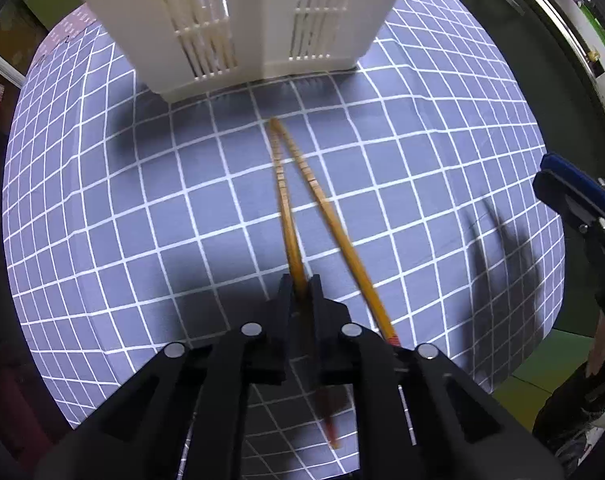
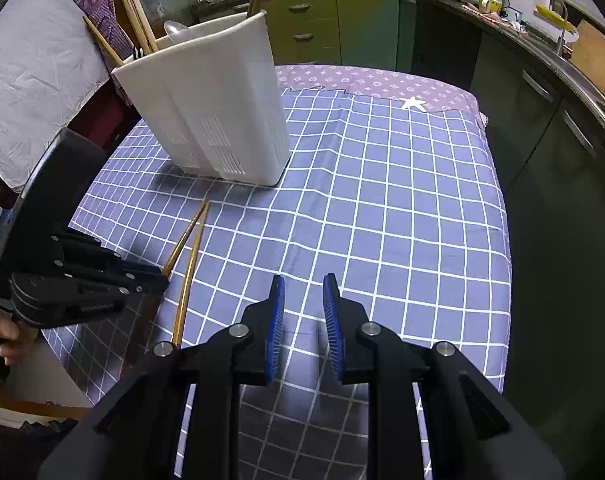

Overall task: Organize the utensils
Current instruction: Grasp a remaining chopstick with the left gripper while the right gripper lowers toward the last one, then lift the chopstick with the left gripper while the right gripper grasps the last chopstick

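Two wooden chopsticks lie on the blue checked cloth, tips meeting near the white utensil holder [image 1: 238, 16]. My left gripper [image 1: 301, 280] is shut on the left chopstick [image 1: 286, 208] near its thick end. The second chopstick [image 1: 322, 200] lies loose just right of the jaws. In the right wrist view the left gripper [image 2: 158, 276] sits over both chopsticks [image 2: 188, 264], and the holder [image 2: 218, 112] stands behind with several utensils in it. My right gripper [image 2: 303, 284] is open and empty above the cloth, right of the chopsticks.
The table's checked cloth [image 2: 402, 208] ends at a purple patterned strip [image 2: 382, 80] at the far edge. Kitchen cabinets [image 2: 342, 28] stand beyond and to the right. The right gripper shows at the right edge of the left wrist view [image 1: 574, 196].
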The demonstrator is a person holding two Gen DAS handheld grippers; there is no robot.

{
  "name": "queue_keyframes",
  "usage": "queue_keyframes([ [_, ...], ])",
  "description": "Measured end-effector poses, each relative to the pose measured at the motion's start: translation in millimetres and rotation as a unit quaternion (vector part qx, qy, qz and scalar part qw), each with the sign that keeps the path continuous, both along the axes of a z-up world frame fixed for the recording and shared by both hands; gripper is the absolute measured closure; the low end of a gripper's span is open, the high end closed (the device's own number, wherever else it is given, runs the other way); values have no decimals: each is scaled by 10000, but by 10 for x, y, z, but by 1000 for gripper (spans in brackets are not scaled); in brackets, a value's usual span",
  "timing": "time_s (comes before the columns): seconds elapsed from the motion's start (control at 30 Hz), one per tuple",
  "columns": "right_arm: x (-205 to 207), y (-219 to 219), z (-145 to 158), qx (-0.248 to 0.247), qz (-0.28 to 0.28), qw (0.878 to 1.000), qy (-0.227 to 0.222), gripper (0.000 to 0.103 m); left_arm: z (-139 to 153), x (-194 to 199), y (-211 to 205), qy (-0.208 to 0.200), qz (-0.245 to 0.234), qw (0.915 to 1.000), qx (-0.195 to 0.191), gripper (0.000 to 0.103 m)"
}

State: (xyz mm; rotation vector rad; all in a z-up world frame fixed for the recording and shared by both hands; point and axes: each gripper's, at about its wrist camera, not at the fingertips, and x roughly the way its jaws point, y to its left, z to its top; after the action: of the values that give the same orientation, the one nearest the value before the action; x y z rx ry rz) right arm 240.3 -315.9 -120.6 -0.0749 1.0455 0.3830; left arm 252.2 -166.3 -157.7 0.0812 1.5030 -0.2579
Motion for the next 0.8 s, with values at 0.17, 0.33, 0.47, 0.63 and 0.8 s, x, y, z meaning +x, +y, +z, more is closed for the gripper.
queue_keyframes([
  [0.17,14,9,-54,-37,-18,10000,83,83,146,-17,144,-292,21,9994,-203,96],
  [0.33,27,61,-86,-84,12,9999,149,83,371,-127,288,-638,-20,9973,-359,96],
  [0.47,18,165,-85,-100,133,9997,184,82,563,-256,463,-957,-31,9943,-460,96],
  [0.63,55,312,-156,-13,345,9985,428,80,807,-467,569,-1407,12,9885,-557,96],
  [0.8,113,473,-252,-17,534,9960,713,80,1029,-693,781,-1887,9,9802,-595,96],
])
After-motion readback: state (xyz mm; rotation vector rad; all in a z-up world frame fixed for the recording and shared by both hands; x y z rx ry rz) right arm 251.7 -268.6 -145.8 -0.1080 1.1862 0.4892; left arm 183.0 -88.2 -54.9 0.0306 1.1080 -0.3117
